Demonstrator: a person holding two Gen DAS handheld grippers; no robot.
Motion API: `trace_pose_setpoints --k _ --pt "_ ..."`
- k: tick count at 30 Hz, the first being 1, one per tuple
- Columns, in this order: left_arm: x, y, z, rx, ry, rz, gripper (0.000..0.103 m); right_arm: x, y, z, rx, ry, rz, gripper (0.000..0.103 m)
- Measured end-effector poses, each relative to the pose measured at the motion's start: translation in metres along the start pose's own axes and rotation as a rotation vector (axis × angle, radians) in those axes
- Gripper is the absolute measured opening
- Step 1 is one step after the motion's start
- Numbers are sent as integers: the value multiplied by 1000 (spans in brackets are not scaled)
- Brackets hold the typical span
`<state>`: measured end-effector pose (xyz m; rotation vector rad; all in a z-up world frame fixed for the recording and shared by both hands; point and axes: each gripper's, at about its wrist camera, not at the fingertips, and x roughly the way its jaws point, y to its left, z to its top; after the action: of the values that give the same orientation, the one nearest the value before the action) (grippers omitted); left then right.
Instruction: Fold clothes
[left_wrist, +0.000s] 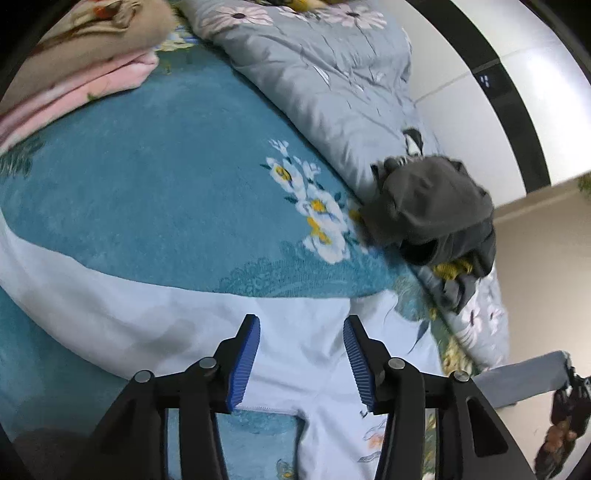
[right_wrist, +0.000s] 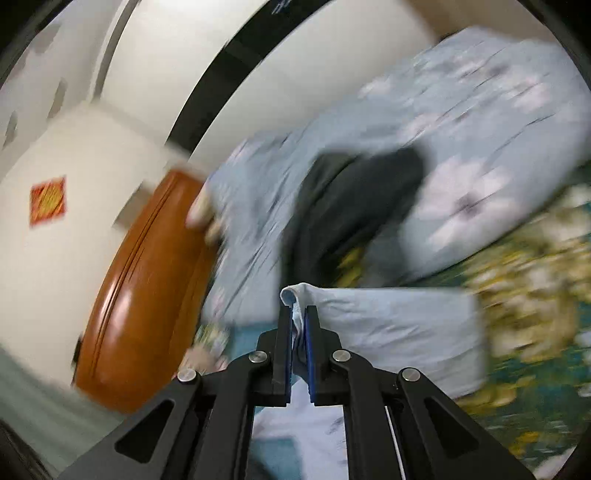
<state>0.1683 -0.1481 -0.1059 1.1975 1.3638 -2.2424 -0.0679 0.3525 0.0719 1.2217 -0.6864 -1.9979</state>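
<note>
While a teal floral bedspread (left_wrist: 155, 192) covers the bed, a grey quilt (left_wrist: 314, 74) printed with pale flowers lies bunched along its far side, against a white wall (left_wrist: 461, 122) crossed by a dark band. A stack of folded blankets, tan over pink (left_wrist: 85, 74), sits at the far left corner of the bed. A heap of dark grey clothes (left_wrist: 432, 206) rests at the quilt's edge, with something yellow showing beneath it. The right wrist view, heavily blurred, takes in an orange-brown wooden door (right_wrist: 147, 280) and a red square decoration (right_wrist: 48, 201) on the wall beside it.

A pale blue garment (left_wrist: 184, 314) lies spread across the near part of the bedspread, running from the left edge toward the right, a small printed motif visible on its lower portion. The left gripper (left_wrist: 301, 358) hovers over this garment with its blue-padded fingers spread wide, nothing between them; whether the tips touch the cloth cannot be told.

The right gripper (right_wrist: 298, 347) has its fingers drawn nearly together, pinching a folded edge of the same pale blue garment (right_wrist: 399, 332); a loop of fabric pokes up past the fingertips, and the rest of the cloth stretches away to the right, in front of the dark clothes (right_wrist: 351, 206) and the quilt (right_wrist: 480, 110).
</note>
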Motion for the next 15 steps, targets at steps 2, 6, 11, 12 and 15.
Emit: trace_pose_setpoints --k 2,6,11,12,15 --pt "-4 7 1 -35 -19 -12 57 58 22 -19 -25 100 52 6" --pt "-8 13 2 -59 -32 -36 60 193 33 -94 -13 326 18 6" --pt "-6 15 -1 -69 -21 -49 60 287 11 -184 82 481 -115 6" --pt "-5 13 -1 -61 -15 -51 60 293 6 -191 100 483 -131 6" --pt "-1 7 -2 -30 0 -51 60 309 0 -209 131 495 -155 10"
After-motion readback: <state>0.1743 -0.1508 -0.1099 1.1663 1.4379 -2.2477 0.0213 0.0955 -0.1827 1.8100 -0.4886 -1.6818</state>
